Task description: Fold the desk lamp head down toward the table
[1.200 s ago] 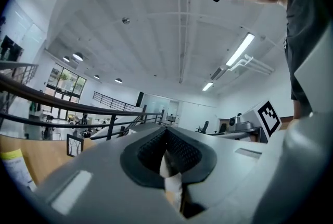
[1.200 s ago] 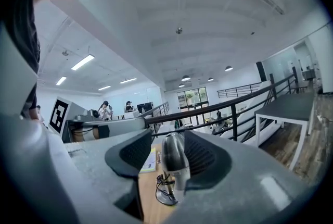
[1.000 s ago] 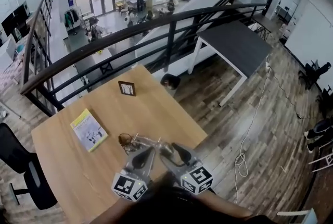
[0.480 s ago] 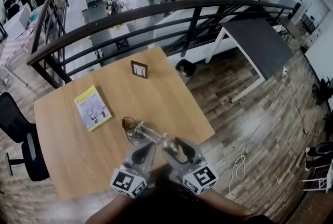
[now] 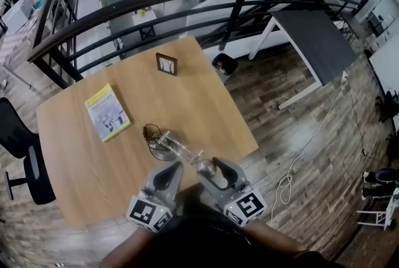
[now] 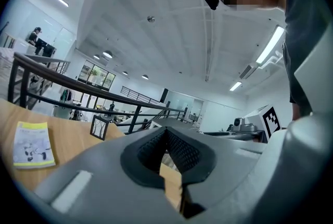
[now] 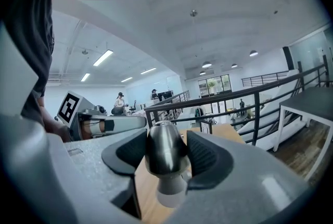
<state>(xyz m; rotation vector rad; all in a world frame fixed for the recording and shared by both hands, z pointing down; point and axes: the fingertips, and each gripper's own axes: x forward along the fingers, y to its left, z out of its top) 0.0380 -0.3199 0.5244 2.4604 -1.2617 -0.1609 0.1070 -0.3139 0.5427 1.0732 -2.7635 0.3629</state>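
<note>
Nearest me, the right gripper (image 7: pixel 165 140) is clamped on the shiny metal lamp head (image 7: pixel 163 160), and the left gripper (image 6: pixel 166 137) is closed on nothing just beside it. The lamp (image 5: pixel 173 147) stands near the front edge of the table (image 5: pixel 199 98). Its smooth head looks slippery and the whole thing light, so I'd steady the base (image 5: pixel 151 134) while bending. Farther back lie a book (image 5: pixel 107 112) and a picture frame (image 5: pixel 166 63).

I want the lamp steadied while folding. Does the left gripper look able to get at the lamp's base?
Probably yes: the lamp base lies just ahead of the left gripper with only bare table between; its fingers are shut on nothing.
</note>
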